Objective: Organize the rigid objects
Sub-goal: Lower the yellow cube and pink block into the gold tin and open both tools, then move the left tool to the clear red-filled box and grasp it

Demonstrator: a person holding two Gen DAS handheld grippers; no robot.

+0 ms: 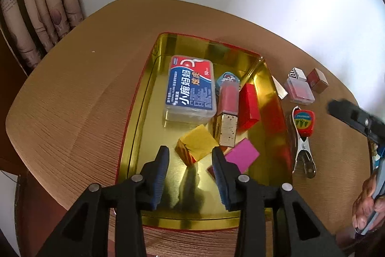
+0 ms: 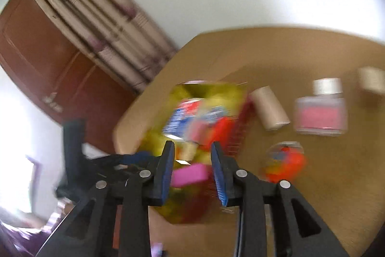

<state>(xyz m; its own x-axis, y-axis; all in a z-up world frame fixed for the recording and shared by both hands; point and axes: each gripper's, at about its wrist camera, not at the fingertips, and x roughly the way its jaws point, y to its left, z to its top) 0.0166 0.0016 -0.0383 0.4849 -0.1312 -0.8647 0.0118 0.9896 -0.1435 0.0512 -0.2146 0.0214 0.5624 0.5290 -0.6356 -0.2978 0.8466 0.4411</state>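
The left gripper (image 1: pixel 190 151), jaws apart and empty, hangs over the gold tin (image 1: pixel 144 78); the yellow block (image 1: pixel 196 145) lies just ahead between them: light, stiff, best pinched across flat sides.

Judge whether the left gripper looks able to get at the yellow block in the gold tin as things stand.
Probably yes. The left gripper is open, hanging just short of the yellow block. Nothing lies between its fingers, though the pink block sits close beside.
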